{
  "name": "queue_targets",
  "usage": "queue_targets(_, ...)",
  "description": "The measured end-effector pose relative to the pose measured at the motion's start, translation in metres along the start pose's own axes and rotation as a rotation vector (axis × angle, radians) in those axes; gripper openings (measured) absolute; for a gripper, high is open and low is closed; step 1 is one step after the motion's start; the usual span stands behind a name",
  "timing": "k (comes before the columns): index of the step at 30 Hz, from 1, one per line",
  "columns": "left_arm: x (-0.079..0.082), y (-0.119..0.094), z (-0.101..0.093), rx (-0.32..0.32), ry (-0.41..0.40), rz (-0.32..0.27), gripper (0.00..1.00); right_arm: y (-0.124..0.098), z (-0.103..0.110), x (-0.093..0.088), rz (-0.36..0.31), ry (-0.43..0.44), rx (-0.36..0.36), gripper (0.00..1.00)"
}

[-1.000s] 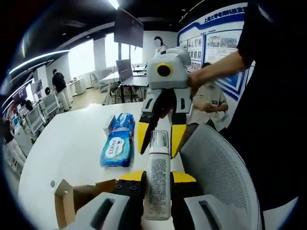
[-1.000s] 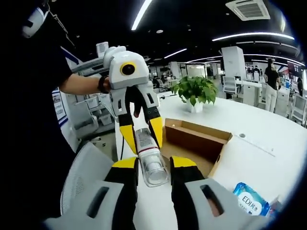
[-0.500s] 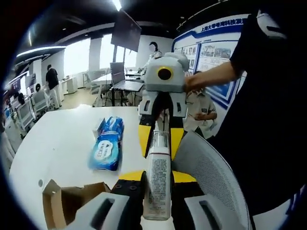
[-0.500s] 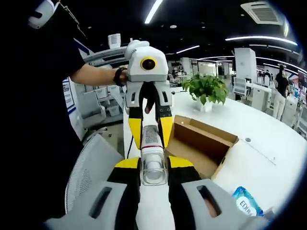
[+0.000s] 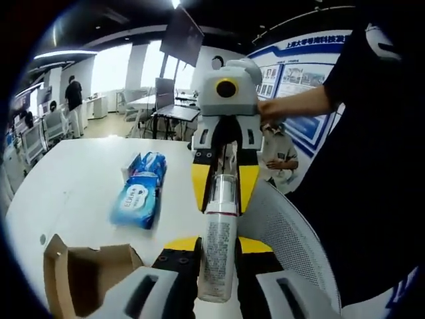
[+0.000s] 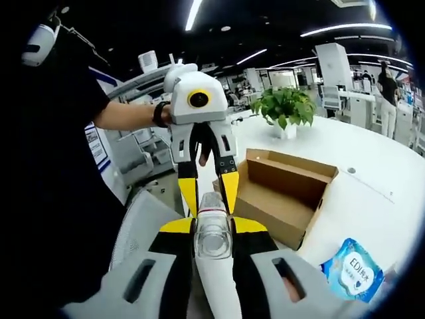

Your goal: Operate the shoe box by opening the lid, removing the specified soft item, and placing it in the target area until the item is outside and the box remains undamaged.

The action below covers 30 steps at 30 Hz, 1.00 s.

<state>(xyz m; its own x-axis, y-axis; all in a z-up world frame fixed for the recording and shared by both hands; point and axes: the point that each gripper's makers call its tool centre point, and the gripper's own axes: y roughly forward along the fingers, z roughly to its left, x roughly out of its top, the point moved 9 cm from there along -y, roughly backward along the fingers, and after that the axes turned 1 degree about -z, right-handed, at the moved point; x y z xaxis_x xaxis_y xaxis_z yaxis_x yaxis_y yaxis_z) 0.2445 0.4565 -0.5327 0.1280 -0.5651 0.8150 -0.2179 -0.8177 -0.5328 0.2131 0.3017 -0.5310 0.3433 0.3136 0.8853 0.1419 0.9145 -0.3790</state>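
Observation:
A white bottle (image 5: 217,249) with a printed label and a clear cap (image 6: 213,236) hangs in the air between both grippers. My left gripper (image 5: 217,247) is shut on its labelled body. Facing it, my right gripper (image 5: 222,199) has its yellow fingers closed on the cap end. In the right gripper view, my right gripper (image 6: 212,229) clamps the clear cap, and the left gripper (image 6: 210,198) holds the far end. The open cardboard shoe box (image 6: 282,193) sits on the white table, and its corner (image 5: 80,279) appears at lower left of the left gripper view.
A blue pack of wipes (image 5: 136,196) lies on the table (image 5: 73,179) beyond the box, also seen as the wipes pack (image 6: 352,269). A potted plant (image 6: 287,109) stands behind the box. A white mesh chair back (image 5: 292,232) sits under the grippers. People stand in the background.
The right gripper's fingers have drawn in onto the bottle's cap end, and the two grippers have come closer together. Both views have shifted, bringing more of the box into sight.

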Motion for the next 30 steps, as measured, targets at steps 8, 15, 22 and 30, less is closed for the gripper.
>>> queue_targets(8, -0.002, 0.004, 0.002, 0.031, -0.019, -0.018, 0.26, -0.009, -0.008, -0.003, 0.005, 0.022, -0.016, 0.18)
queue_targets(15, -0.010, -0.001, 0.003, 0.087, -0.055, -0.046, 0.31, -0.018, -0.014, -0.010, 0.040, 0.025, -0.034, 0.18)
queue_targets(22, -0.026, -0.009, 0.007, 0.216, -0.133, -0.087, 0.32, -0.024, -0.022, -0.017, 0.071, 0.021, -0.051, 0.18)
queue_targets(30, -0.061, -0.020, 0.010, 0.413, -0.294, -0.122, 0.33, -0.032, -0.032, -0.023, 0.118, 0.016, -0.052, 0.18)
